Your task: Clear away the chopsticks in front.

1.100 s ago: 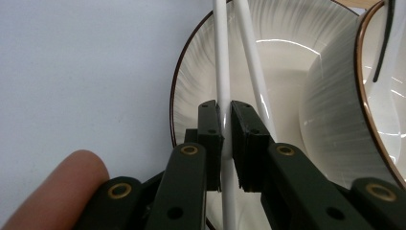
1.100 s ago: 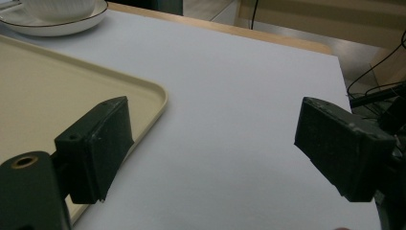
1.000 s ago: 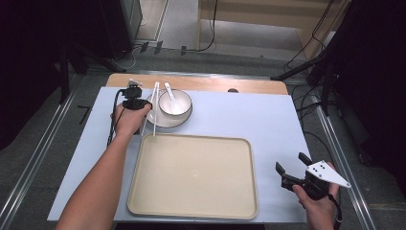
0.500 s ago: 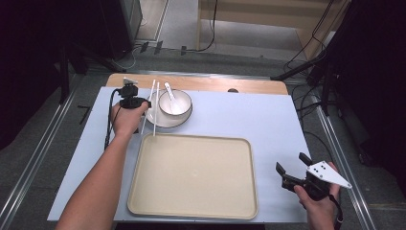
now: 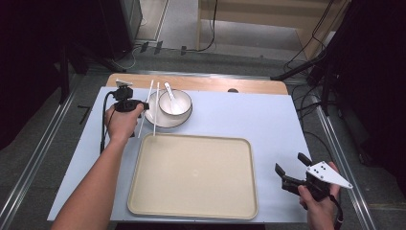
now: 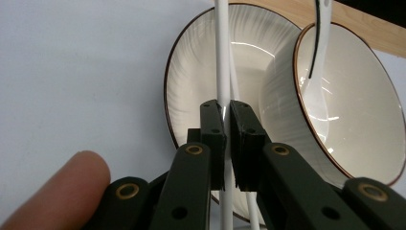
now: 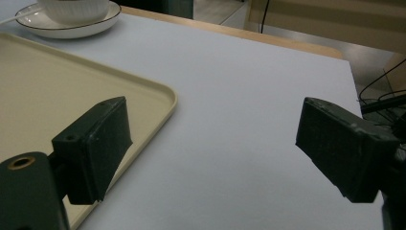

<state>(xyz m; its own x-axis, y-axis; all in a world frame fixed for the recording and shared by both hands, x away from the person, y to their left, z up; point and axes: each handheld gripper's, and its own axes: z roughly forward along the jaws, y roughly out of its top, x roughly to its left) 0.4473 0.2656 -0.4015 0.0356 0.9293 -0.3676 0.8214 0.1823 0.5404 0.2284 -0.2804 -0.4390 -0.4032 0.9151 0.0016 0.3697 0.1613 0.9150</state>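
My left gripper (image 5: 142, 102) is at the table's far left, beside a white bowl (image 5: 175, 102) that stands on a dark-rimmed plate (image 5: 165, 120). In the left gripper view its jaws (image 6: 226, 112) are shut on a white chopstick (image 6: 222, 57). A second chopstick (image 5: 145, 114) runs close beside the first (image 5: 155, 111); whether it is gripped too, I cannot tell. A white spoon (image 6: 316, 57) rests in the bowl (image 6: 344, 96). My right gripper (image 5: 289, 164) is open and holds nothing, low over the table right of the beige tray (image 5: 191, 191).
The tray (image 7: 43, 86) is bare and takes up the near middle of the pale blue table cover (image 5: 258, 120). A wooden strip (image 5: 210, 84) runs along the far edge. Cables lie on the floor beyond the table.
My left gripper has shifted slightly to the left with the chopsticks, and their near ends have spread apart. The right gripper has kept still.
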